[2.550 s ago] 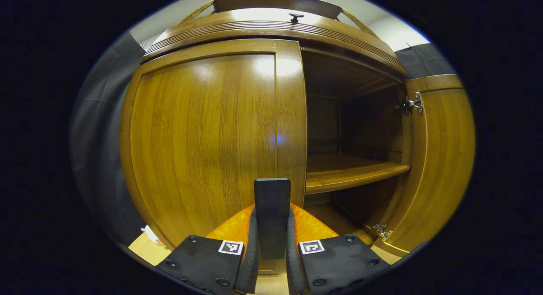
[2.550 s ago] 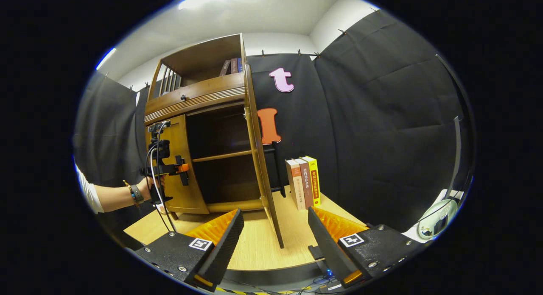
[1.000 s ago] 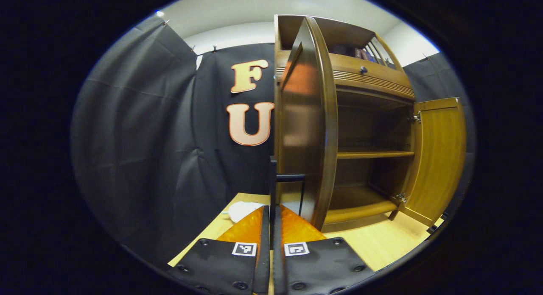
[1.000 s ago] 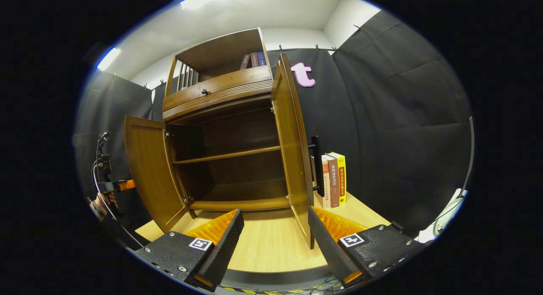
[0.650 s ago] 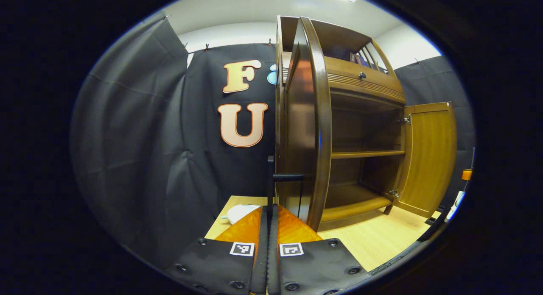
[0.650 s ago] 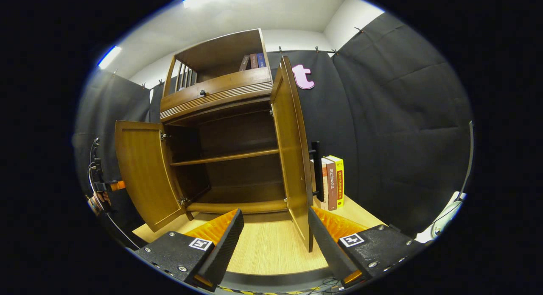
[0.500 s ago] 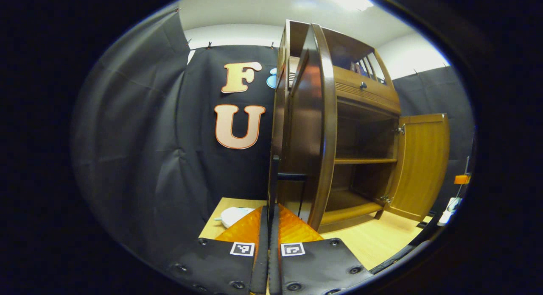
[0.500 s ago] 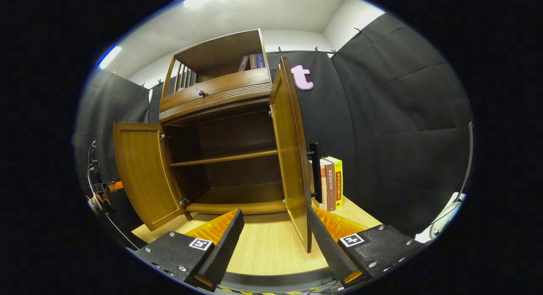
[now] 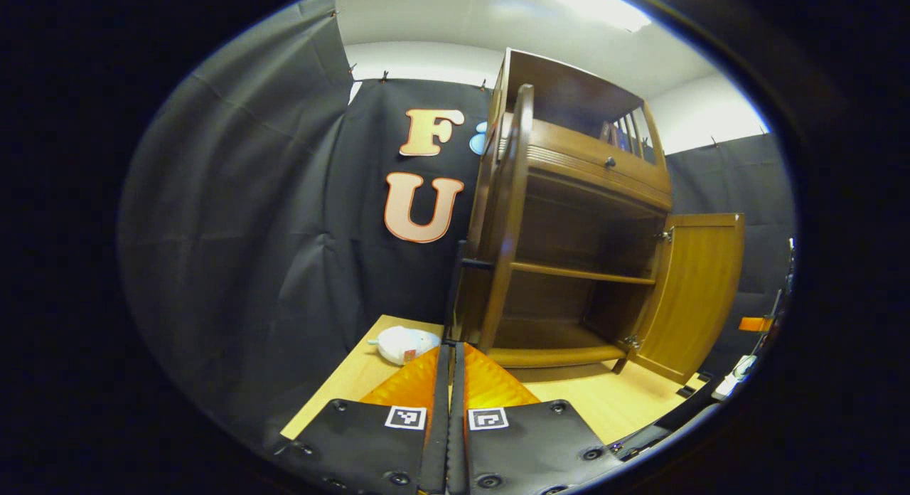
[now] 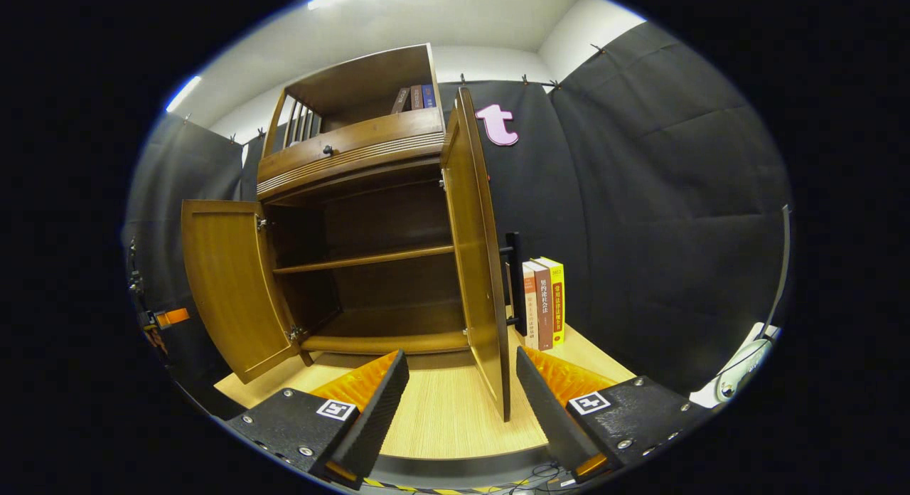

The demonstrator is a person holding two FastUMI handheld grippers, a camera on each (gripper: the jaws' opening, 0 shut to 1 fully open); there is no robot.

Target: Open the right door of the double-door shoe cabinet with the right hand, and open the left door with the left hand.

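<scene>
Both shoe cabinet point(image 10: 355, 217) doors stand open. The left gripper point(image 9: 449, 381) is closed on nothing; the right gripper point(image 10: 461, 395) gapes empty. Book point(image 10: 544, 303) spines' print is illegible.

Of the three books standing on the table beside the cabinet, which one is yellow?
The yellow book is the one farthest from the open cabinet door; the other two are brownish.

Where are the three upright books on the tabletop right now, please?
In the right gripper view, the books stand right of the cabinet's open right door, just behind its black handle.
</scene>
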